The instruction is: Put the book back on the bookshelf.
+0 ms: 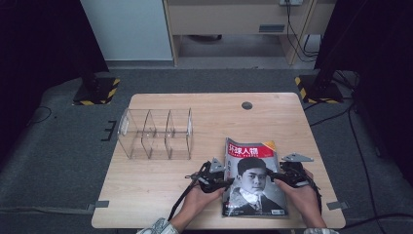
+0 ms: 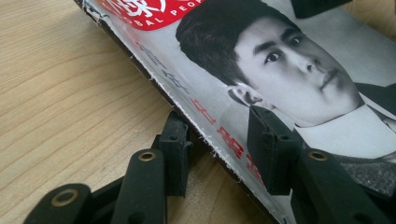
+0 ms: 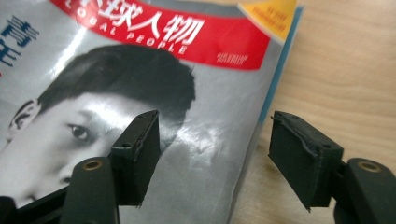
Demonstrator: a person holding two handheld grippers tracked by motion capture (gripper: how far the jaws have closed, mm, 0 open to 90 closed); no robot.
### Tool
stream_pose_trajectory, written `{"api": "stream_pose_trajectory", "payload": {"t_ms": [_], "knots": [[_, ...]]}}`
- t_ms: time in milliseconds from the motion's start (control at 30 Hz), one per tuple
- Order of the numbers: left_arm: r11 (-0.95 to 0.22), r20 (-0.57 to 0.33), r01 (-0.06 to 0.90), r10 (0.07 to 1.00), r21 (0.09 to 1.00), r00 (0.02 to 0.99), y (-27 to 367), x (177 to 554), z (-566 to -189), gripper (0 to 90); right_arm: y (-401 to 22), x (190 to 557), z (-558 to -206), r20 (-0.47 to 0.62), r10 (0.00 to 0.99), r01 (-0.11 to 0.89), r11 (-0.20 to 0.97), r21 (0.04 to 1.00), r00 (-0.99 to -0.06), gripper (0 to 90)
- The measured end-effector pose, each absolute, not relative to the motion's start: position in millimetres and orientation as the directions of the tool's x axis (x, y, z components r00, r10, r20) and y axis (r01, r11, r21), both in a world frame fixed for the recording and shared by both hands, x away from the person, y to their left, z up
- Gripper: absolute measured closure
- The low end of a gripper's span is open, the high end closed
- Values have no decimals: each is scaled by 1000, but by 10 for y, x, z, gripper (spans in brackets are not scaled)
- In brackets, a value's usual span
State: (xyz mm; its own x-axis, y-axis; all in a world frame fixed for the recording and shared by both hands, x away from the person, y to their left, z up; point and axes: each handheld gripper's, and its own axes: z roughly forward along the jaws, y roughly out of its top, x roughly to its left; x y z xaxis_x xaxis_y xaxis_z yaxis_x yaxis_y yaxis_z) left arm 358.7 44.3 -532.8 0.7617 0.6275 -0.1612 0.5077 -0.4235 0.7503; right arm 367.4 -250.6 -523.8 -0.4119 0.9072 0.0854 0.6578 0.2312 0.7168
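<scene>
A magazine with a red title band and a black-and-white portrait lies flat on the wooden table, near its front edge. My left gripper is at the magazine's left edge. In the left gripper view its jaws stand apart, one on the wood beside the worn edge and one over the cover. My right gripper is at the right edge. In the right gripper view it is open, one jaw above the cover and one above the bare wood.
A clear plastic organizer with three compartments stands at the table's left middle. A round cable hole sits near the far edge. Grey tape marks stick to the front corners. Black stands with striped bases flank the table on the floor.
</scene>
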Motion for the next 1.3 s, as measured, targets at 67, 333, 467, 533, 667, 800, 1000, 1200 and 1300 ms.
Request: {"api": "stream_pose_trajectory", "payload": {"t_ms": [67,333,467,533,667,800,1000,1200,1300], "knots": [[-423,-165,509,625,750,763,436,3580,-5327,598,-2496,3682,-5269,83,907,673,242,699,-413,344],[-423,-187,518,613,743,768,420,3570,-5302,603,-2506,3655,-5298,84,904,662,241,710,-419,349],[-399,-214,536,617,744,757,424,3632,-5287,495,-2500,3650,-5302,77,902,657,249,712,-424,350],[-393,-217,539,621,745,753,391,3708,-5275,467,-2501,3650,-5304,75,899,654,254,713,-431,351],[-391,-231,552,622,736,748,344,3840,-5273,433,-2496,3649,-5309,70,893,645,264,718,-444,352],[-393,-238,559,620,730,747,314,3958,-5252,413,-2492,3651,-5314,72,890,640,265,721,-449,352],[-424,-213,542,610,725,763,227,4089,-5166,361,-2483,3654,-5321,69,885,631,272,727,-460,352],[-428,-213,544,610,722,763,165,4199,-5124,275,-2478,3649,-5327,66,885,626,271,731,-461,352],[-416,-218,542,611,730,761,142,4263,-5103,286,-2469,3645,-5330,72,886,627,265,733,-459,353]]}}
